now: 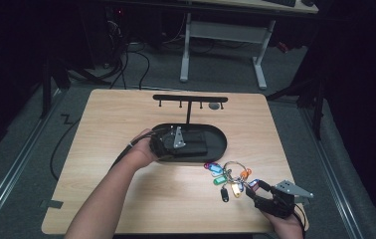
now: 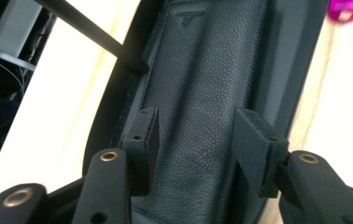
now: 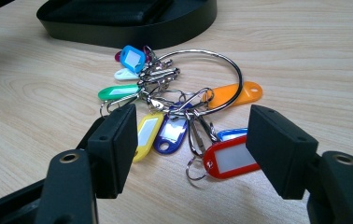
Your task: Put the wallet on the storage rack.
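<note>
A large metal ring with several coloured key tags [image 1: 228, 177] [image 3: 184, 100] lies on the wooden table [image 1: 141, 194] just in front of the black oval tray [image 1: 221, 142]. My right gripper [image 1: 255, 191] [image 3: 191, 149] sits low at the tags' near right side, open, with the red tag [image 3: 230, 158] and the blue tags between its jaws but untouched. My left gripper [image 1: 176, 142] [image 2: 195, 140] hovers open over the leather-lined floor of the tray [image 2: 202, 74]. From the tray's back rim rises a black T-shaped hook stand [image 1: 190, 99], whose post [image 2: 95, 35] shows in the left gripper view.
A small grey object [image 1: 215, 105] hangs or sits by the stand's right end. Bare table stretches to the left and front. Beyond the table's far edge are cables and a white desk frame [image 1: 221, 35] on the grey floor.
</note>
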A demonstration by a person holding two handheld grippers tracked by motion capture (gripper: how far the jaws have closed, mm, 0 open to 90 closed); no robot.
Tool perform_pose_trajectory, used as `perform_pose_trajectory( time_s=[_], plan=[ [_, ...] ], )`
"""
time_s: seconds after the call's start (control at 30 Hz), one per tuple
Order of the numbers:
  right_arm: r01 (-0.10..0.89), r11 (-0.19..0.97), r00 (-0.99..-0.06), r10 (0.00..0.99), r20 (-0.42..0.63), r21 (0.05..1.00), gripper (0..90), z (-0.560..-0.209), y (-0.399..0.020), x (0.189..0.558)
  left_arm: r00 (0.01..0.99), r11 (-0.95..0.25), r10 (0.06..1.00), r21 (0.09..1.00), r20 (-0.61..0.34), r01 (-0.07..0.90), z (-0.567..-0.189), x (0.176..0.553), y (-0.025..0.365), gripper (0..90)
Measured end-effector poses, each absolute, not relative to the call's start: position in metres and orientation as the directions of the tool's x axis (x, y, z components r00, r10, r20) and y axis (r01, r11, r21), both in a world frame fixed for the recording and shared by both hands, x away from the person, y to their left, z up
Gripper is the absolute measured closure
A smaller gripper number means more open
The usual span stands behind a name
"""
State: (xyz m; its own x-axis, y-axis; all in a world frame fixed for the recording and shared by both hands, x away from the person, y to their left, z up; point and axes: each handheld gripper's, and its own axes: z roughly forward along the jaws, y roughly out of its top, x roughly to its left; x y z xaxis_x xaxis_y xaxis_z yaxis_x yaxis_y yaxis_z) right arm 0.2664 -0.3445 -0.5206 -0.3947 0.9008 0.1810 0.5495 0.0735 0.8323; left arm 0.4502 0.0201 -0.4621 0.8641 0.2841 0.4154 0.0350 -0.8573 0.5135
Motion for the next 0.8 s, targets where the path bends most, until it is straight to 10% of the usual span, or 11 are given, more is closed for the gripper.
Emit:
perform_pose_trajectory(
  time_s=[0.8],
  plan=[
    [0.585,0.111,-0.416,0.891,0.180,0.803,47.4,-0.514,-0.337,0.269,0.798,-0.686,0.524,0.703,0.297,0.189,-0.481,0.367,0.098,51.8]
  ],
)
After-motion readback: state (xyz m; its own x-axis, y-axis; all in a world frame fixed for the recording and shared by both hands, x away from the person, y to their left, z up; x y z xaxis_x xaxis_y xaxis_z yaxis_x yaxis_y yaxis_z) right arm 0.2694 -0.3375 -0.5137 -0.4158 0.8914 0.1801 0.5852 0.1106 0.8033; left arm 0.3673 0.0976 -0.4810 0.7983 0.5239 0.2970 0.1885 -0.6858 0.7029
